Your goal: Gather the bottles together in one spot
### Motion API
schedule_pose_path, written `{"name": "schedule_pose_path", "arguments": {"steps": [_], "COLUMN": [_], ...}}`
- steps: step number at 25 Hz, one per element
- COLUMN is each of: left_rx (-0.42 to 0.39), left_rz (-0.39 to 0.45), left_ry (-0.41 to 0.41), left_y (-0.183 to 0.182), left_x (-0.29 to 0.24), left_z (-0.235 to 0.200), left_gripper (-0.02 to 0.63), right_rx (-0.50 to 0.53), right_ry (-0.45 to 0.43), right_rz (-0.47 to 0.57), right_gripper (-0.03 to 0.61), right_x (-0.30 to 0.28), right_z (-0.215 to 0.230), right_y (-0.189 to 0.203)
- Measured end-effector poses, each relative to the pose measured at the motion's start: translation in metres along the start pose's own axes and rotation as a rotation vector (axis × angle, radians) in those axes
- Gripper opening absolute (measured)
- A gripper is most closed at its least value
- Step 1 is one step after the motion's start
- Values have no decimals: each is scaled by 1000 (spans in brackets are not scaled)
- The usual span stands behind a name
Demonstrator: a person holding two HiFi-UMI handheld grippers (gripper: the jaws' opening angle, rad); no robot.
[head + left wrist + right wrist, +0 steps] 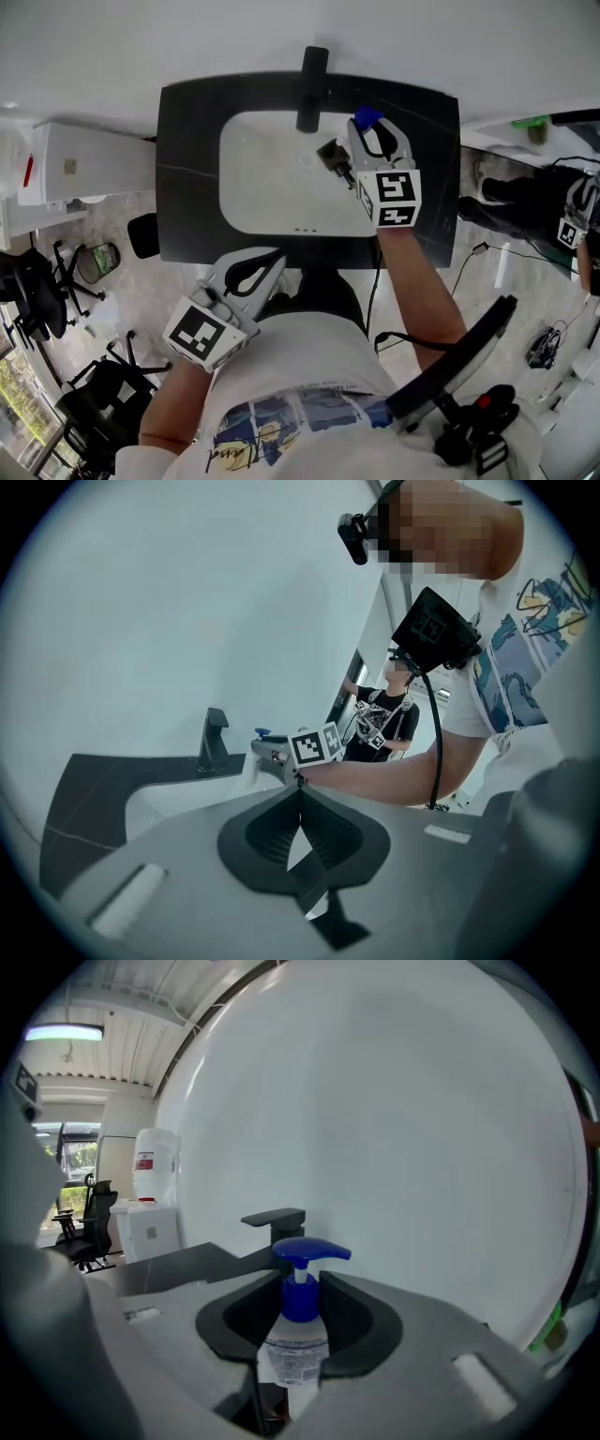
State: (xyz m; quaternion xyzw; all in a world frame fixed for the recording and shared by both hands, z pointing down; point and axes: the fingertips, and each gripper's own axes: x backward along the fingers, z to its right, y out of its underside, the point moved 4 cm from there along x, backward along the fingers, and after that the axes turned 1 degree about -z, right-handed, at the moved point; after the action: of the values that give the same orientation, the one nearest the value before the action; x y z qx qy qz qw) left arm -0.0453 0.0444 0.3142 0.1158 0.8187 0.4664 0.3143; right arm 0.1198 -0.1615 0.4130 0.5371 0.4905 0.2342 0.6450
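light: bright, even | edges: fisheye-warped, dark corners | blur: slight

Black tap (312, 89) at the back rim of a white sink (272, 187), sunk in a dark table (187, 169). White water dispenser (89, 159) at left, black office chair (37, 305) near it.

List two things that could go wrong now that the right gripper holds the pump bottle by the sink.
1. The right gripper holds the bottle in the air near the basin. If the grip slips, the bottle could drop into the basin.
2. The faucet stands close ahead of the bottle, so a careless swing might knock the bottle against it.
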Motion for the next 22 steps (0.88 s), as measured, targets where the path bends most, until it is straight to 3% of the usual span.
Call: {"name": "schedule_pose_path", "arguments": {"steps": [13, 22], "left_rx": [63, 100], "left_rz": [4, 7], "left_ry": [-70, -101], "left_y": [-6, -12], "left_x": [-13, -10], "left_z": [-19, -22], "left_gripper": [3, 3], "right_rx": [-46, -14], "right_ry": [121, 147], "right_rz": [65, 113], "right_gripper": [121, 121], "right_x": [-66, -78], "right_z": [53, 49], "right_y": [-21, -25]}}
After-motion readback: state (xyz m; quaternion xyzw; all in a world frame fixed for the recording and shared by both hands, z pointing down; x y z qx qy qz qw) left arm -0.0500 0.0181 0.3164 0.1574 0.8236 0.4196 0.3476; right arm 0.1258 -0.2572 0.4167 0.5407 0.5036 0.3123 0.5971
